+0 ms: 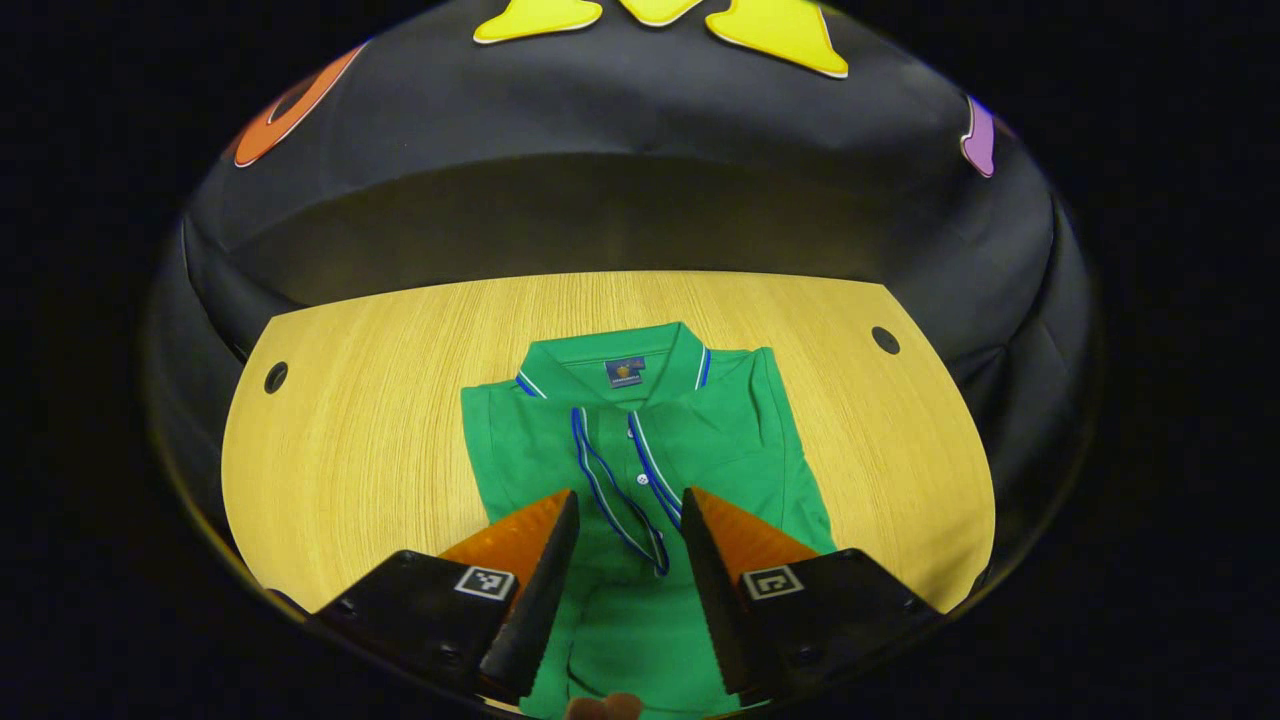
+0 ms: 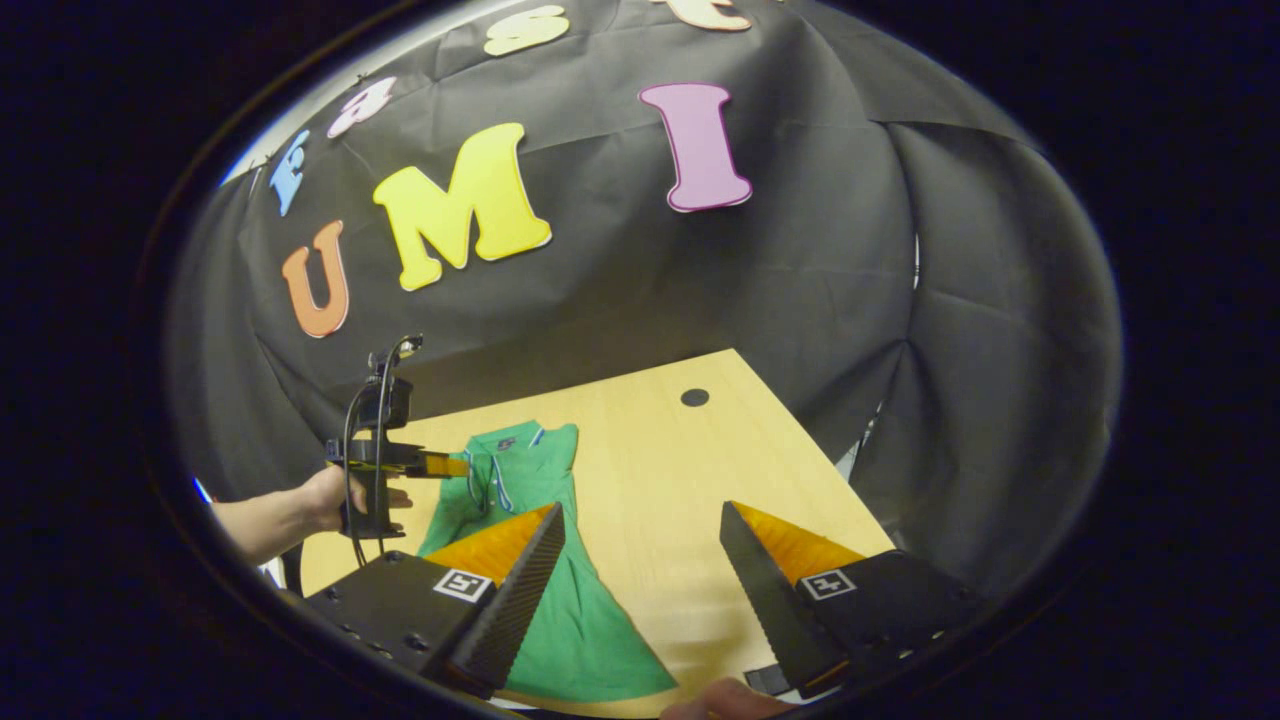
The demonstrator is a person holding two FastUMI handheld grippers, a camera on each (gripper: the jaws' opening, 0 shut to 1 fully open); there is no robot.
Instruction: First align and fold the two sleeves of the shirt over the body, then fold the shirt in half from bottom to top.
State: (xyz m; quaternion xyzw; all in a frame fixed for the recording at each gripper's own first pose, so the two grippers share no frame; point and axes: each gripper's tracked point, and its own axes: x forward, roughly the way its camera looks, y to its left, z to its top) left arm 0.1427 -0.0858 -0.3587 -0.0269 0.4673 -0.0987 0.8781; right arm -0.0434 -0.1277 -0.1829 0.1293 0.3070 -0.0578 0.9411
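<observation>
Left gripper view: the green shirt lies flat at the centre of the frame on the wooden table, collar toward the top, both sleeves already folded over the body. The left gripper sits at the bottom centre, its fingers spread apart with nothing between them, above the shirt's lower placket. A fingertip shows at the bottom edge.

Right gripper view: the right gripper occupies the bottom of the frame, fingers parted and holding nothing, over the table beside the shirt's hem. The shirt runs from lower centre up to the collar at left centre. At left, a hand holds the left gripper above the shirt's collar.
</observation>
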